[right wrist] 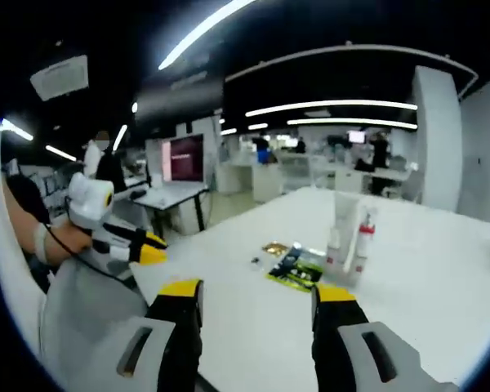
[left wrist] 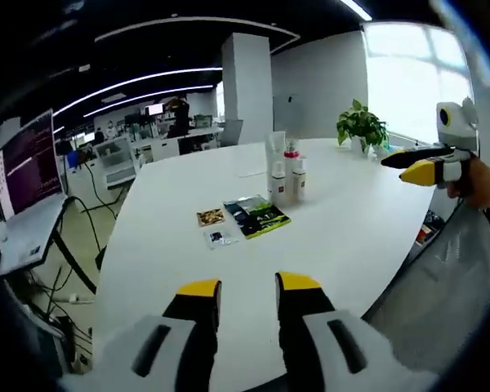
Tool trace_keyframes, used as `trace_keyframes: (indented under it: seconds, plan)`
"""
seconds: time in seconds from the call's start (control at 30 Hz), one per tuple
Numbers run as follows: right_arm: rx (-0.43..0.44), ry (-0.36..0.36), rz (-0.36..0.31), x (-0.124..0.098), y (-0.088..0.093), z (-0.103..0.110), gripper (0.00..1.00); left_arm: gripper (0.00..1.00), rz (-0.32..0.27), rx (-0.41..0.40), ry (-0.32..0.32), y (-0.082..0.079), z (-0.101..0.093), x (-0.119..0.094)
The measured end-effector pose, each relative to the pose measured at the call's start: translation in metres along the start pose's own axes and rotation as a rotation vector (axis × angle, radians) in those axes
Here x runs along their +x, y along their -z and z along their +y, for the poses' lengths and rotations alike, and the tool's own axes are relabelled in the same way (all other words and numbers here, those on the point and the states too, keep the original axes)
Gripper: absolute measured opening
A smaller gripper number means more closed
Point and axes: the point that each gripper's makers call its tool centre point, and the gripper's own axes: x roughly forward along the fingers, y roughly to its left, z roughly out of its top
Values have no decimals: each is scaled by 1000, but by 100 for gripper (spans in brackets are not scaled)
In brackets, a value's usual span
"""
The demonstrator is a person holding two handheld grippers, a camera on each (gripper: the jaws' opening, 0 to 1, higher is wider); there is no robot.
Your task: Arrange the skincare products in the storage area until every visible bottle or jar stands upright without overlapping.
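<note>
1. Left gripper (left wrist: 247, 287): yellow-tipped jaws standing apart, nothing between them, hovering above the near edge of the large white oval table (left wrist: 171, 269).
2. Right gripper (right wrist: 258, 292): yellow-tipped jaws also standing apart with nothing between them, hovering over the table's (right wrist: 441, 269) near edge.
3. The cluster of white upright skincare bottles (left wrist: 286, 173) is standing mid-table, well apart from both grippers. One has a red cap; a taller pale tube is just behind. They are sitting close together; can't tell whether they're touching.
4. In the right gripper view the same bottles (right wrist: 349, 237) are showing upright right of centre.
5. A dark green flat sachet pack (left wrist: 257, 216) is lying flat just beside the bottles, nearer the left gripper. A small brown-gold sachet (left wrist: 211, 217) and a small clear-white sachet (left wrist: 218, 238) are lying next to it.
6. The right gripper is entering the left gripper view at far right (left wrist: 415, 167), held by a hand (left wrist: 478, 175), off the table edge.
7. The left gripper is showing at the left of the right gripper view (right wrist: 147, 245), held beside the table.
8. A green potted plant (left wrist: 360, 126) is sitting at the table's far end. A monitor with purple-lit screen (left wrist: 24, 167) is sitting on a side desk.
</note>
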Motion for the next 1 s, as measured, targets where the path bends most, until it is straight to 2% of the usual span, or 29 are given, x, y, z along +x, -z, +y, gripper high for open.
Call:
trace_keyframes:
  seconds: [0.07,0.17,0.23,0.27,0.33,0.47,0.6,0.7,0.83,0.87,0.93,1.0]
  plan:
    - [0,6,-4,1,0,-4,61,45,-56,-35,-3,-10,0,0]
    - [44,10,-90,4,-17,-4,75,63,-145,-103,12,-26,-1,-1]
    - [32,18,-117,5,-22,-5,84,73,-181,-119,9,-33,0,-3]
    - [30,17,-127,5,-24,-5,89,76,-179,-120,7,-33,1,-4]
    - [25,13,-133,5,-24,-4,93,80,-182,-105,-3,-33,2,-4]
    - [39,2,-103,5,-20,-2,94,85,-181,-93,0,-33,1,-3]
    - [58,17,-95,2,-24,-2,95,87,-179,-98,-12,-32,5,-4]
    - [12,20,-53,2,-14,0,94,87,-176,-95,-18,-32,6,-3]
    - [1,9,3,5,6,2,89,85,-161,-97,-22,-29,7,-2]
    - [-27,0,10,7,6,5,87,85,-154,-96,-22,-27,7,-2]
    - [-35,-25,-20,7,-1,12,86,84,-155,-92,-27,-27,7,-2]
    - [-44,-40,5,8,5,16,86,84,-150,-96,-27,-26,8,-2]
